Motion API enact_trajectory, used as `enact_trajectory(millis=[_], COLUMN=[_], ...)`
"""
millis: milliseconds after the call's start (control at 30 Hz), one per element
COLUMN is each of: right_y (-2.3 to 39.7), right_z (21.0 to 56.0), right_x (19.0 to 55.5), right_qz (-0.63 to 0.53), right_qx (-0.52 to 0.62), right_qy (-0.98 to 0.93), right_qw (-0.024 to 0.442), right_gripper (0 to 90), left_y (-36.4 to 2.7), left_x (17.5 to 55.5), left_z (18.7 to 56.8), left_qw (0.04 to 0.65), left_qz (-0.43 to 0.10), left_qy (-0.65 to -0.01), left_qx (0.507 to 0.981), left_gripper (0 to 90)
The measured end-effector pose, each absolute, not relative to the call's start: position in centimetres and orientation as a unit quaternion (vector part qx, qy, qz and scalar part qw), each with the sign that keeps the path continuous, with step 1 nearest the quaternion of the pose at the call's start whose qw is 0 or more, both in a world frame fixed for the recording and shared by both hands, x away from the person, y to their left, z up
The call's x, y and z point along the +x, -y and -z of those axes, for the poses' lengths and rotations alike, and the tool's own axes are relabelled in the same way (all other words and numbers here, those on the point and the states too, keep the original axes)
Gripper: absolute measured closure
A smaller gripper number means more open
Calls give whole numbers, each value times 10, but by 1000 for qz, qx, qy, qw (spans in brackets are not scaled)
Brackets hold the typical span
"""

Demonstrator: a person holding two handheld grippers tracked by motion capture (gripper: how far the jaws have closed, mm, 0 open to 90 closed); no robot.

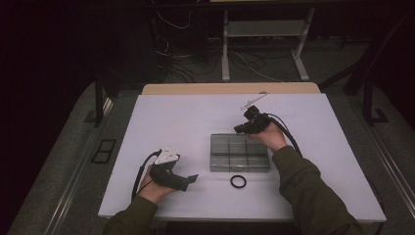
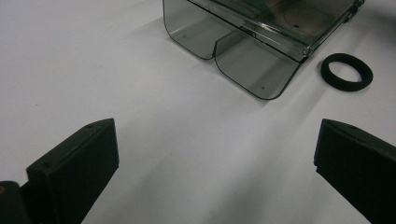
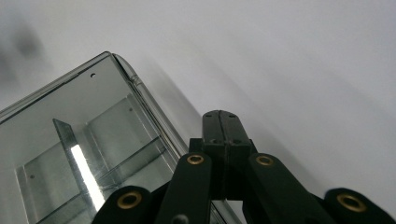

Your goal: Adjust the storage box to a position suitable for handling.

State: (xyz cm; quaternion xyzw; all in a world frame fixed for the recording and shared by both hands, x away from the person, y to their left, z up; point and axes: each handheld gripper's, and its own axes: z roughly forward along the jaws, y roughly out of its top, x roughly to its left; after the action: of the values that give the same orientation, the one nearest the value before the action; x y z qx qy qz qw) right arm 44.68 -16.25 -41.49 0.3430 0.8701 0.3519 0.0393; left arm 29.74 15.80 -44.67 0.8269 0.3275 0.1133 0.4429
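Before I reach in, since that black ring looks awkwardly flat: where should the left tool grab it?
Grip the black ring across its band, one jaw inside the hole and one outside, coming straight down from above. It lies flat on the white table, so there is little side to pinch. The left tool is already open.

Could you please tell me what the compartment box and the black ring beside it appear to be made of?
Compartment box: likely smoky clear plastic, glossy; dividers show through its walls. Black ring: matte and dull, possibly rubber or a fabric band; the look leaves it open.
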Motion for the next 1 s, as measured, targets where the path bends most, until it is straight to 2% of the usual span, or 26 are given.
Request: enact_trajectory(millis=[367, 467, 500, 533, 600, 633, 767, 1000], right_y=[166, 170, 173, 179, 185, 185, 197, 215], right_z=[408, 403, 401, 396, 393, 393, 389, 388], right_x=[443, 442, 441, 438, 434, 434, 425, 407], right_qz=[-377, -391, -398, -414, -427, -427, -446, -463], right_qx=[336, 338, 338, 339, 337, 337, 338, 342], right_qy=[-862, -855, -852, -843, -837, -837, -826, -813], right_qw=[42, 44, 46, 55, 60, 60, 66, 83], right_gripper=[881, 831, 790, 693, 631, 631, 503, 399], left_y=[-158, -158, -158, -158, -158, -158, -157, -158], left_x=[298, 298, 298, 298, 298, 298, 297, 297], left_z=[447, 447, 447, 447, 447, 447, 447, 447], left_qw=[444, 443, 443, 445, 445, 444, 443, 445], left_qz=[-113, -112, -113, -112, -112, -112, -112, -112], left_qy=[-327, -327, -329, -329, -330, -329, -328, -329], left_qx=[827, 827, 826, 825, 825, 826, 827, 825], left_gripper=[0, 0, 0, 0, 0, 0, 0, 0])
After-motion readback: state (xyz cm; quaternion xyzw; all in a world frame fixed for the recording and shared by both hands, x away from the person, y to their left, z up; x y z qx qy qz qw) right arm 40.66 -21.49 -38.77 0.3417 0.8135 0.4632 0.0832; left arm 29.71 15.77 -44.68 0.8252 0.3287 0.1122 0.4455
